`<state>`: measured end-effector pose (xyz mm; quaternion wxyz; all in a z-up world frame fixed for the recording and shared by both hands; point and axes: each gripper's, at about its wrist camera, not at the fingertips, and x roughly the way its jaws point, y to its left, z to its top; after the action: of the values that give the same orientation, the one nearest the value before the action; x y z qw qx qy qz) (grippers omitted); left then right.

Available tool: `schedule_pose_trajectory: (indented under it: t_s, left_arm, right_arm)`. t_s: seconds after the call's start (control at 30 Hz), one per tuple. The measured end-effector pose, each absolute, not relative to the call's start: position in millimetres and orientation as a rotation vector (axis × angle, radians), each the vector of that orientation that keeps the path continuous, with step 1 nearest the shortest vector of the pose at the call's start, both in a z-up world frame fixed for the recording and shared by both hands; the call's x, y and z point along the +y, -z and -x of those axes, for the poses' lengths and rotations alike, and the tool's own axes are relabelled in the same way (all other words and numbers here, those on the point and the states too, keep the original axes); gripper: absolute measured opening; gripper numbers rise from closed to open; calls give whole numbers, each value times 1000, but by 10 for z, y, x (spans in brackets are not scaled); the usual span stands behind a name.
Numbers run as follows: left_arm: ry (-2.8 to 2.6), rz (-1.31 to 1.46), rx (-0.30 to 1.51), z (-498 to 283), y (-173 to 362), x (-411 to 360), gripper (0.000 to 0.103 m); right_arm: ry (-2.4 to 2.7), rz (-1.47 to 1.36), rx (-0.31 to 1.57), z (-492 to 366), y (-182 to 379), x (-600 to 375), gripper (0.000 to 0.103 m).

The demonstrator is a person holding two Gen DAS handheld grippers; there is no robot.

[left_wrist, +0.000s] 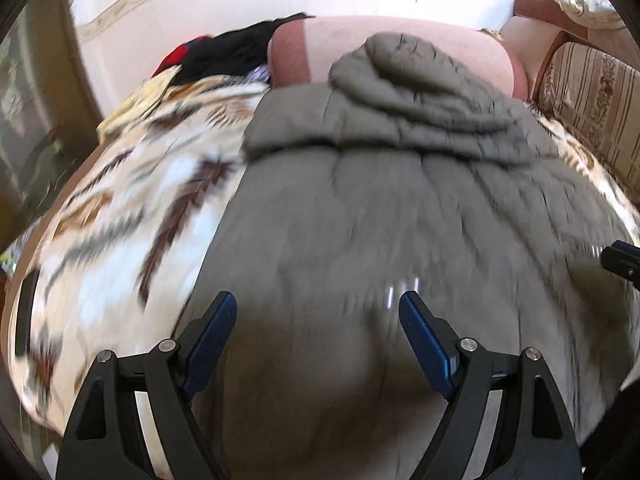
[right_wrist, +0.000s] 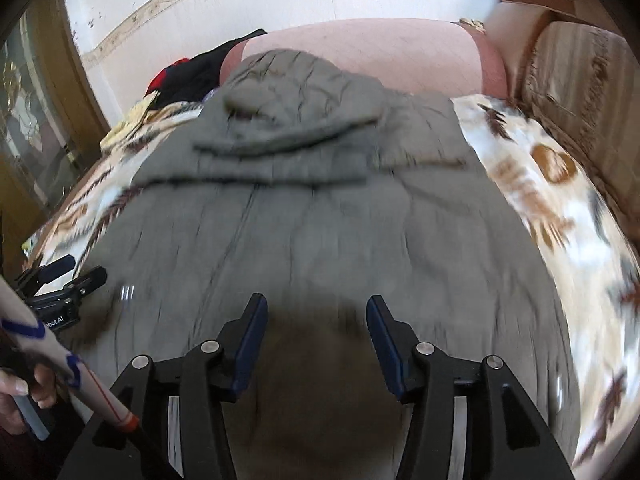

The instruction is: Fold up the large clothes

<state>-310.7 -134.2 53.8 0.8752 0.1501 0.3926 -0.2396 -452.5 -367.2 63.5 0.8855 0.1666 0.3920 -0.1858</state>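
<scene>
Jacket: I am looking at a large grey-olive quilted jacket (left_wrist: 360, 216), puffy and stitched in vertical channels, lying spread flat ahead of and beneath both pairs of fingers; its surface is blurred near the fingers.
Hood: a rounded, crumpled hood (left_wrist: 404, 88) is lying bunched at the far end of the jacket, well beyond my fingertips.
Left gripper: my left gripper (left_wrist: 316, 304) is hovering over the near part of the jacket, its blue-padded fingers (left_wrist: 216, 336) standing wide apart with nothing between them but the fabric below.
Right gripper: my right gripper (right_wrist: 317, 306) is also hanging over the near jacket, fingers spread apart and gripping nothing; whether they are touching the cloth I cannot tell.
Blanket: a soft fleece blanket (left_wrist: 120, 208), cream with brown and grey feather-like shapes, is showing outboard of the fingers on both sides of the jacket.
Cushion: a smooth pink cushion (right_wrist: 380, 52) is sitting beyond the hood.
Dark clothes: a black and red heap (left_wrist: 224, 52) is lying far ahead to the left.
Sofa arm: striped patterned upholstery (left_wrist: 592, 100) is rising far to the right.
</scene>
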Motion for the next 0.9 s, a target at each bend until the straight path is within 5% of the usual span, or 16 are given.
schedule_pose_trajectory:
  t_s: [0.9]
  left_arm:
    - [421, -346, 805, 3515, -110, -1198, 95]
  right_arm:
    - [375, -234, 835, 4817, -196, -3169, 63]
